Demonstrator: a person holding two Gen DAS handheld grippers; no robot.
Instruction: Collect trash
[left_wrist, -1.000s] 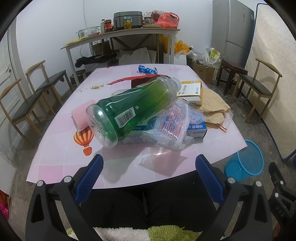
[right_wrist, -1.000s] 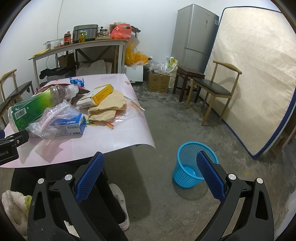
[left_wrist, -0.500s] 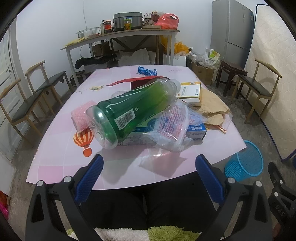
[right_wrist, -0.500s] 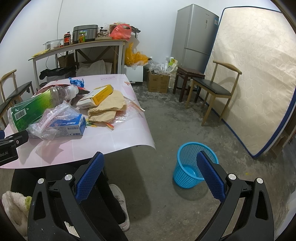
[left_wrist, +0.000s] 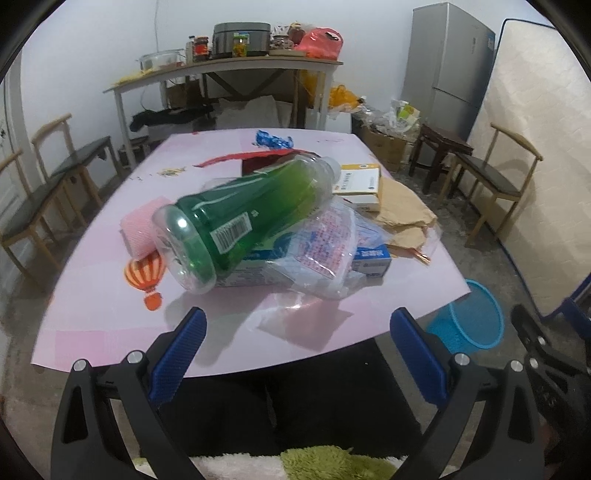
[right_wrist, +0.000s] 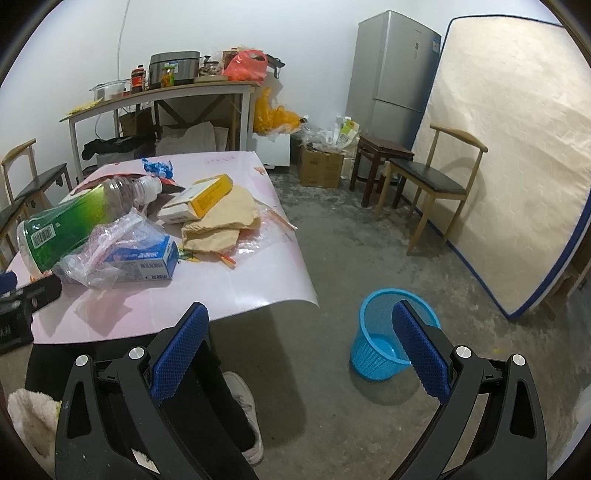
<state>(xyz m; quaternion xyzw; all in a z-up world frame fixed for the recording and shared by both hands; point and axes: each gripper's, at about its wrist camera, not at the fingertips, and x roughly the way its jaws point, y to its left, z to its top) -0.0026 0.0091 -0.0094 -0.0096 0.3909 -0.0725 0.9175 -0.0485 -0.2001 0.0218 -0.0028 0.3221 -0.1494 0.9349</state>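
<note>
Now the left gripper (left_wrist: 295, 334) sits low at the near edge of the table (left_wrist: 92, 325), over the lap of the person. Its two blue pads are spread wide and hold nothing. It has come a little bit closer to the trash than it was one second ago, so the pile looks a touch bigger and nearer. That is the only change. It looks like a slow start of a reach.

Just past the pads lies the green bottle (left_wrist: 251, 218). It is on its side, with its clear bottom toward the gripper and its neck pointing away. It rests on top of a blue and white box (left_wrist: 369, 258) and a crinkly clear bag (left_wrist: 325, 254). A pink cloth (left_wrist: 138, 229) lies beside the bottle. Farther back are a yellow and white box (left_wrist: 360, 181) and some brown paper (left_wrist: 402, 210).

The right gripper (right_wrist: 299, 347) is also wide and empty. It has not moved. It hangs off the side of the table, above the floor, and looks toward the blue basket (right_wrist: 384, 354). The basket stands on the floor near the table corner, and I see nothing in it.

So no trash is picked up yet. I think the bottle is first, because it is on top and nearest.
</note>
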